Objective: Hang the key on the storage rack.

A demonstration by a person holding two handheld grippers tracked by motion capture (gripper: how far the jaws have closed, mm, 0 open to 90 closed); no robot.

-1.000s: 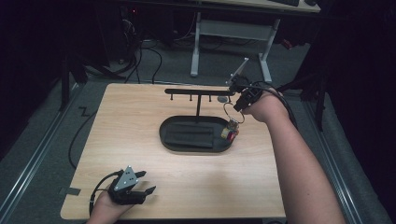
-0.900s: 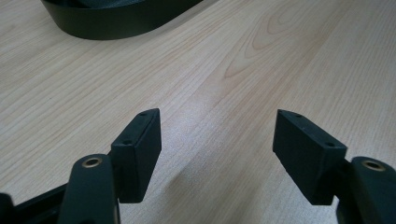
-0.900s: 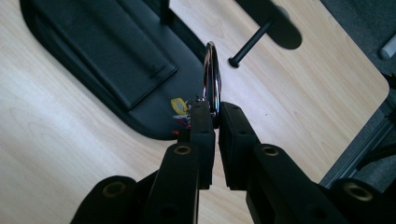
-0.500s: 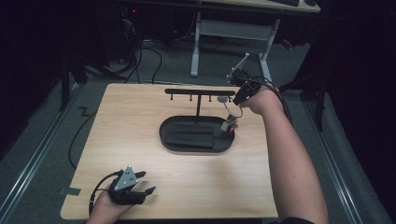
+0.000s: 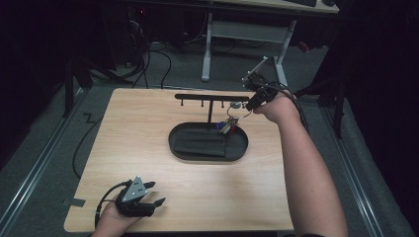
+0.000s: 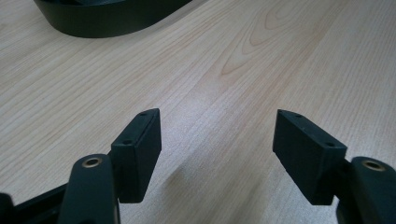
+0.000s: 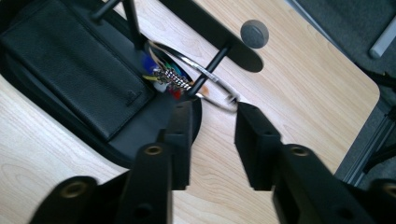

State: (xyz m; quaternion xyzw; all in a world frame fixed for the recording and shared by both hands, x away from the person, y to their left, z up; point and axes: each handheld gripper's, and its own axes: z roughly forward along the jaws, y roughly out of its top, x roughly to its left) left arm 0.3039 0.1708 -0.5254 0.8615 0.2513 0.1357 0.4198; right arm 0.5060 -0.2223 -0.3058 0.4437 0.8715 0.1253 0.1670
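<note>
At the tabletop's near left corner the left gripper rests on the wood, jaws wide apart with nothing between them. Past the middle sits a black oval tray with a dark wallet inside. By the far right edge the right gripper, jaws parted, hangs just short of a key ring looped on the rack's peg

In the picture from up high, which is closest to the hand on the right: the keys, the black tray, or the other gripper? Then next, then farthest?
From the right gripper:
1. Keys, hanging just beside it, at the rack's right end.
2. Black tray, below the rack, mid-table.
3. Left gripper, far off at the table's near left corner.
</note>
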